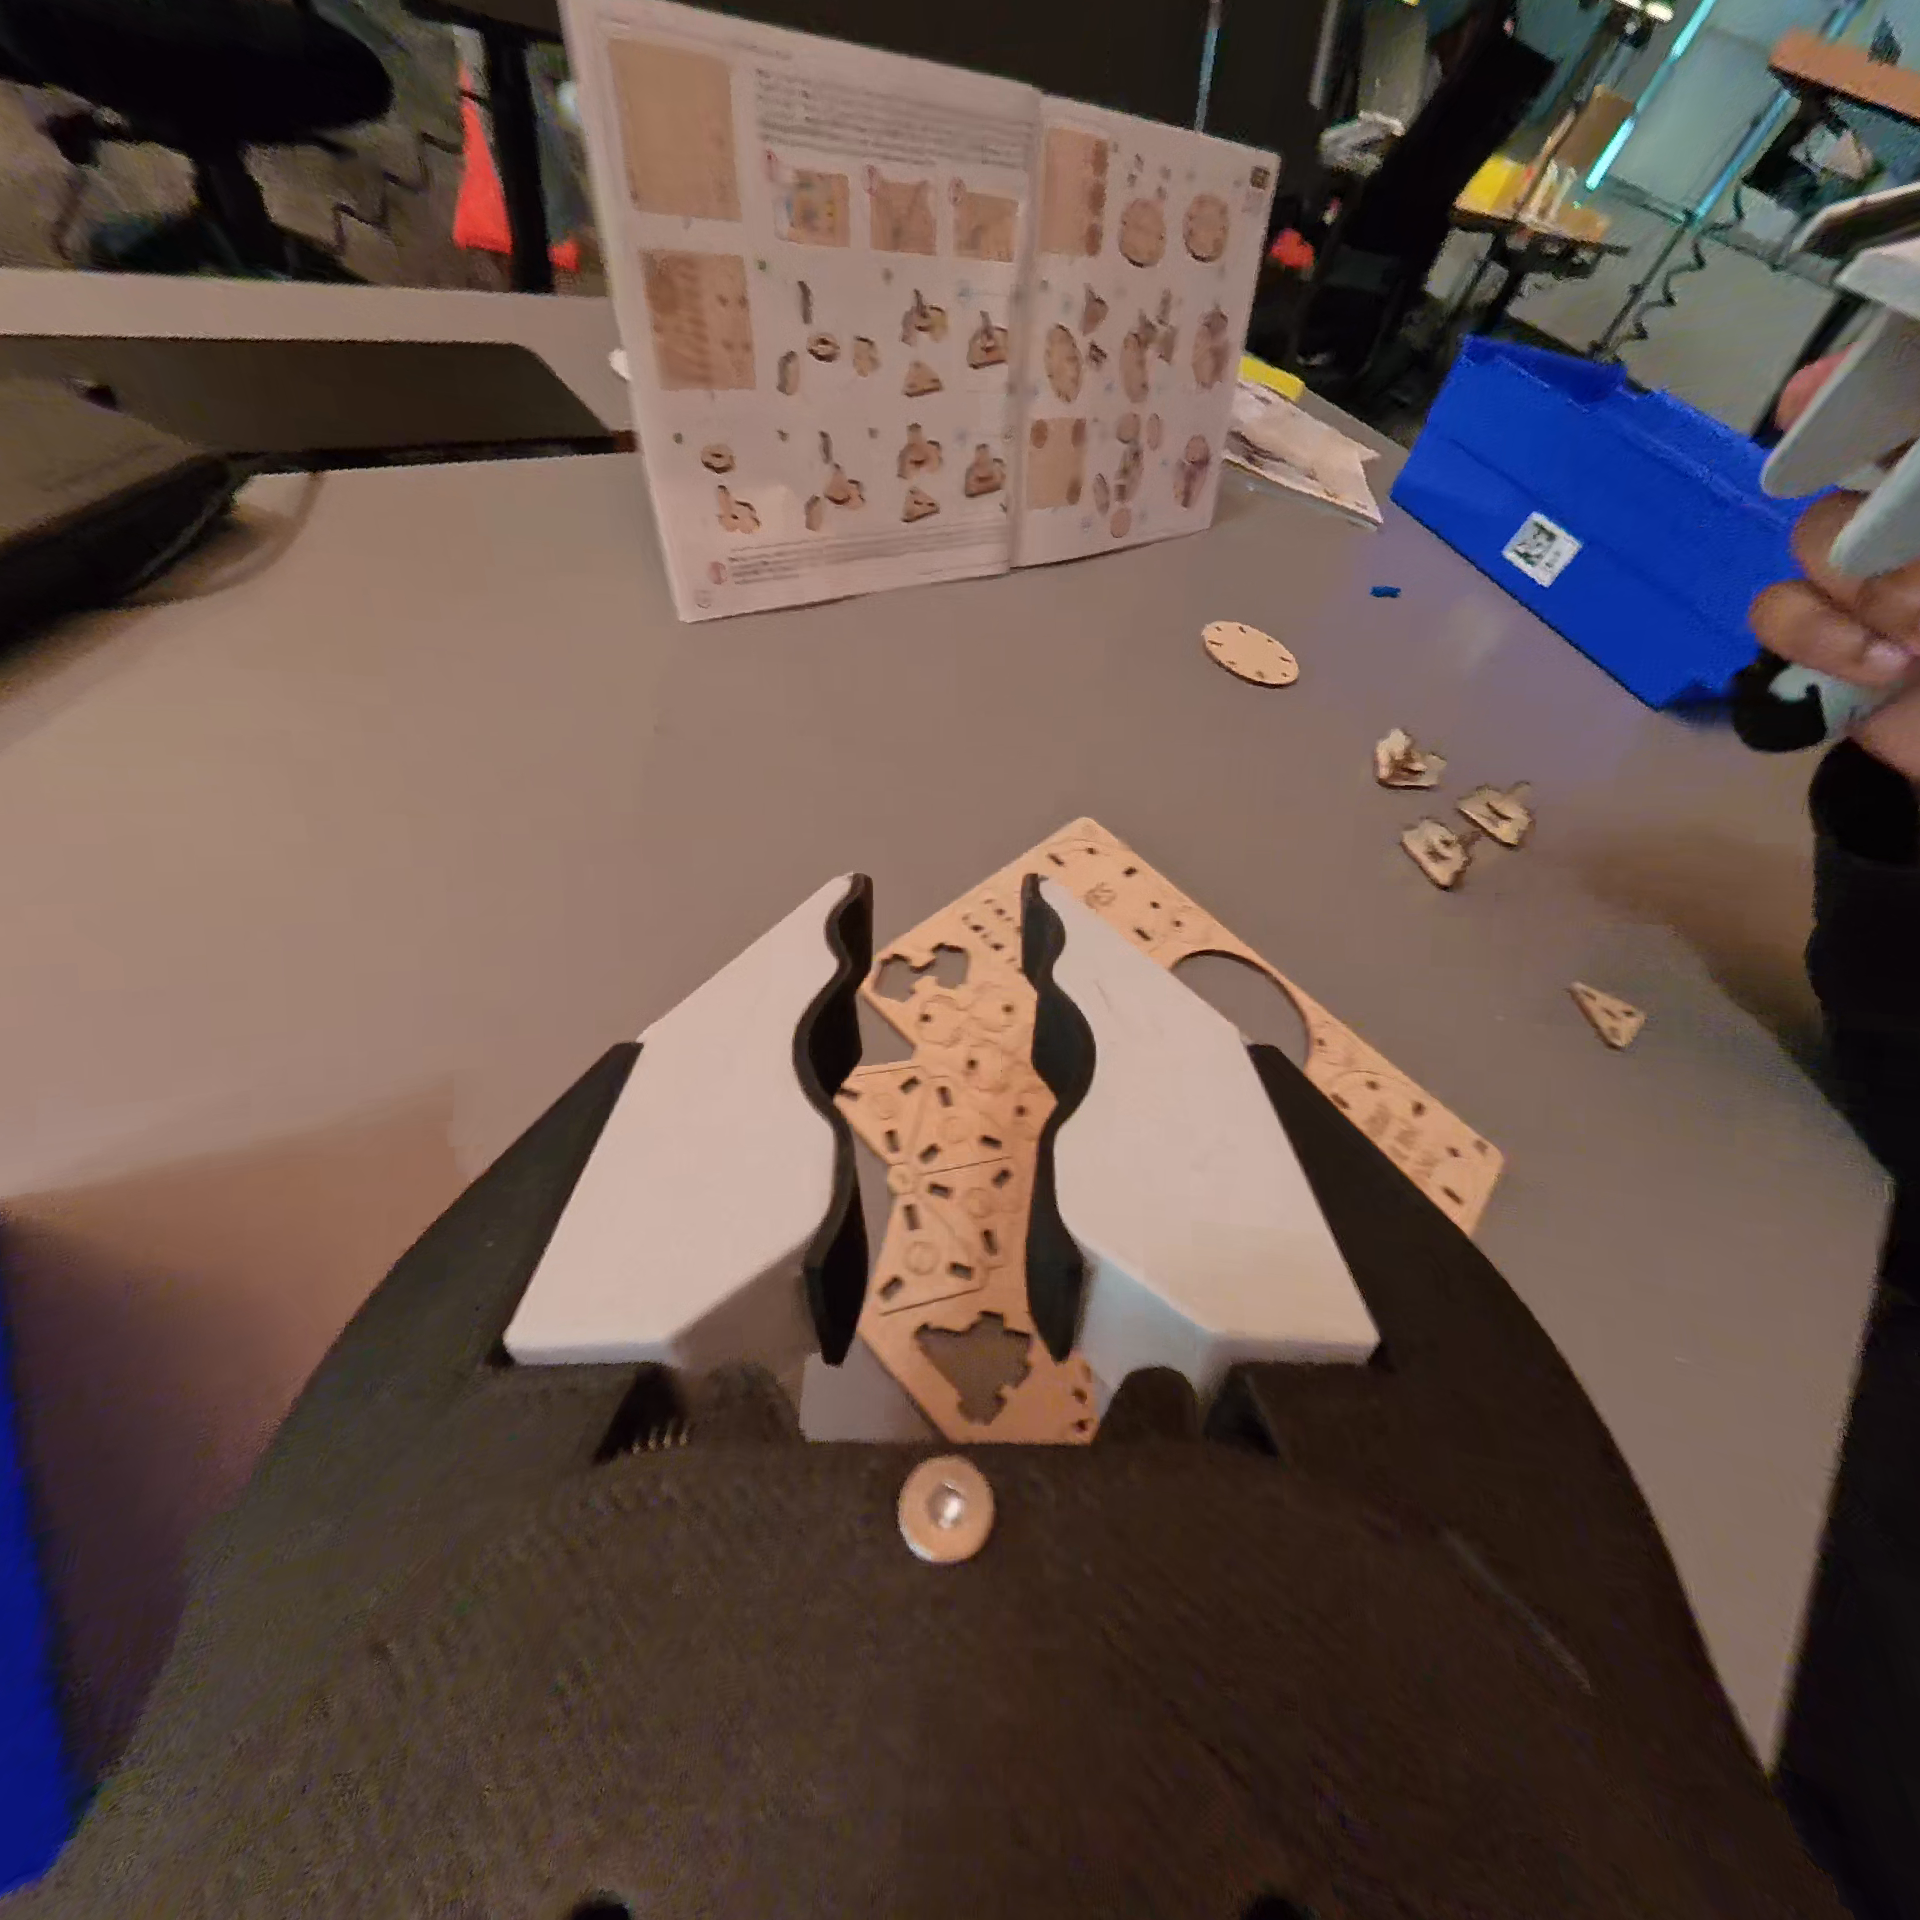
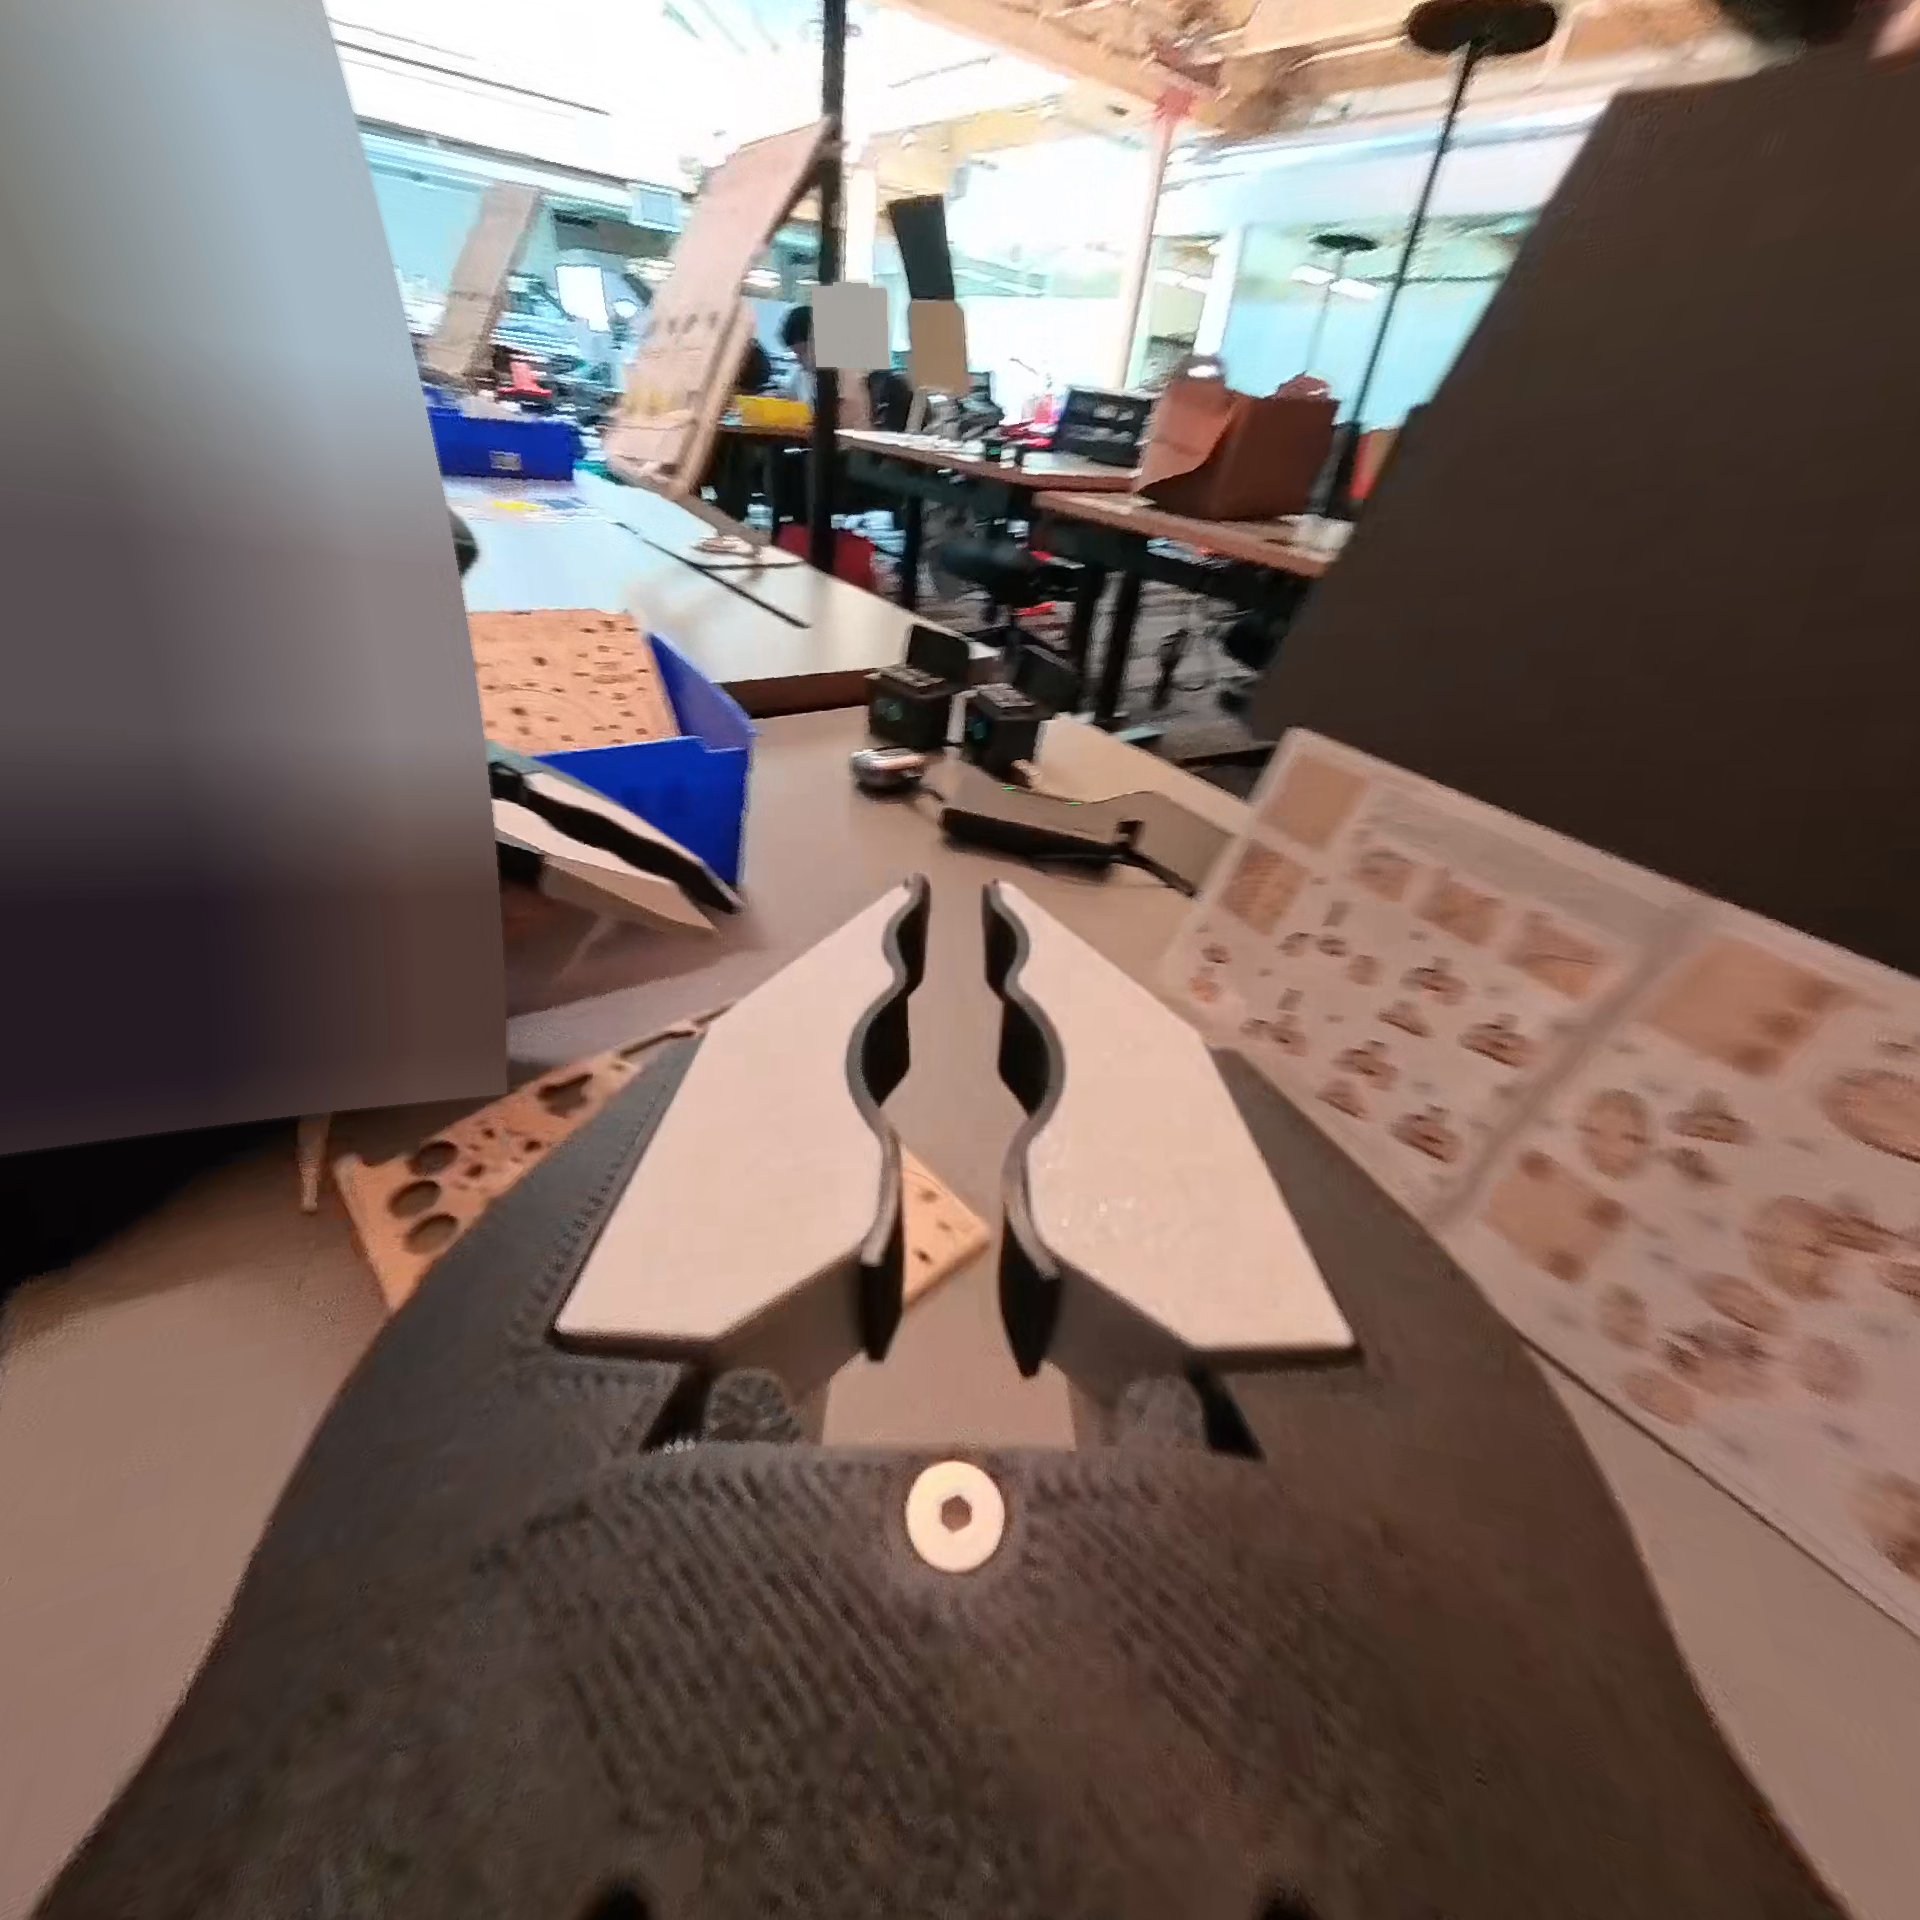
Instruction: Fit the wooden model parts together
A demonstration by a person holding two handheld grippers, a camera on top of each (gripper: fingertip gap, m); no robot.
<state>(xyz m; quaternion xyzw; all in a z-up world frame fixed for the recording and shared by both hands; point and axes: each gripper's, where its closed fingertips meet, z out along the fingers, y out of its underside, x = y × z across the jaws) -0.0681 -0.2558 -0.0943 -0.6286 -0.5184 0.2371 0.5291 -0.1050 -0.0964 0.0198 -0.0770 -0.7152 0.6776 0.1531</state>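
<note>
My left gripper (image 1: 945, 883) is open and hovers over a thin laser-cut wooden sheet (image 1: 1392, 1122) that lies flat on the grey table (image 1: 520, 779). The sheet shows through the gap between the pads, and nothing is gripped. My right gripper (image 2: 956, 888) is open by a narrow gap with only bare table showing between the pads. It is raised above the table near the sheet's corner (image 2: 457, 1164). A hand holds the right gripper at the right edge of the left wrist view (image 1: 1849, 436). The left gripper also shows in the right wrist view (image 2: 623, 852), low by the blue bin.
An open instruction booklet (image 1: 914, 312) stands at the back and shows in the right wrist view (image 2: 1558, 1039). A blue bin (image 1: 1579, 520) holding more wooden sheets (image 2: 561, 675) is to the right. A wooden disc (image 1: 1250, 652), small assembled wooden pieces (image 1: 1496, 812) and a triangle (image 1: 1607, 1013) lie nearby. Black devices (image 2: 935, 707) stand farther off. The tips of one gripper are about 20 centimeters away from the tips of the other. The triangle (image 1: 1607, 1013) is about 25 centimeters from my right fingertips.
</note>
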